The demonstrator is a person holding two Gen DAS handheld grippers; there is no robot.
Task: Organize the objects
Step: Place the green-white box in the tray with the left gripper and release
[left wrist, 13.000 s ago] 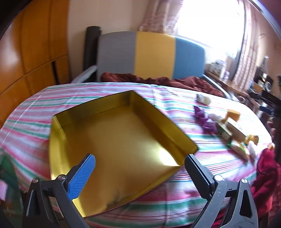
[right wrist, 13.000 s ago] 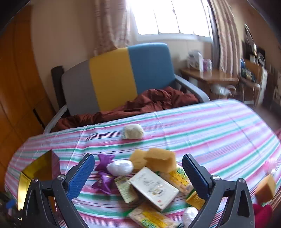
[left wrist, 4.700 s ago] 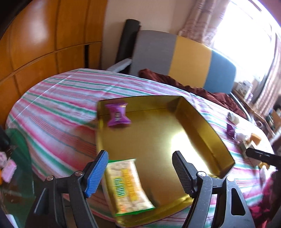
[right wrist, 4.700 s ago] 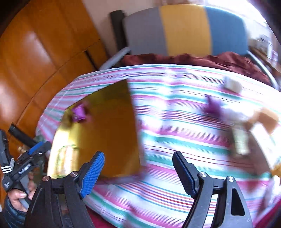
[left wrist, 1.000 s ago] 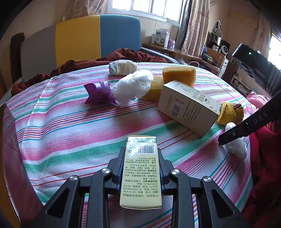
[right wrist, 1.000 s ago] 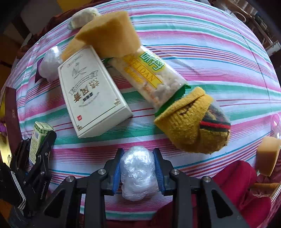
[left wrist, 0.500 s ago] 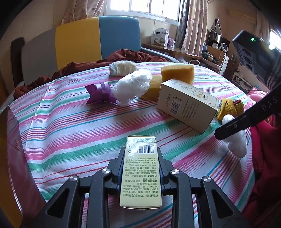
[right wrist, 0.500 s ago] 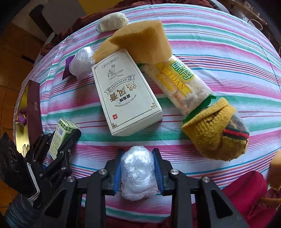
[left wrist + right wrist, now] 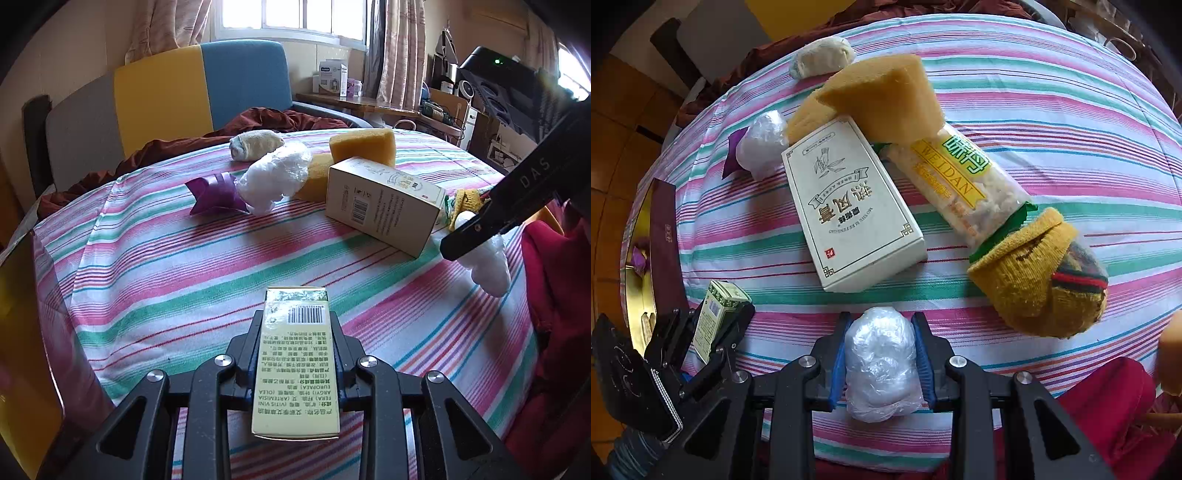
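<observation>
My left gripper (image 9: pixel 296 321) is shut on a small green box (image 9: pixel 295 365) and holds it above the striped tablecloth; it also shows in the right wrist view (image 9: pixel 720 314). My right gripper (image 9: pixel 882 325) is shut on a white plastic-wrapped ball (image 9: pixel 881 363), held above the table's near edge; the ball shows at the right of the left wrist view (image 9: pixel 487 262). The gold tray (image 9: pixel 633 236) lies at the far left, with a purple candy (image 9: pixel 639 258) in it.
On the cloth lie a white carton (image 9: pixel 846 206), yellow sponges (image 9: pixel 886 96), a snack bag (image 9: pixel 967 184), a yellow knitted sock (image 9: pixel 1038 273), another wrapped ball (image 9: pixel 762 142), a purple bow (image 9: pixel 218 194) and a rolled cloth (image 9: pixel 822 55). A chair (image 9: pixel 199 92) stands behind.
Both grippers have risen a little with their loads. The right gripper and its ball have moved higher and closer in the left wrist view.
</observation>
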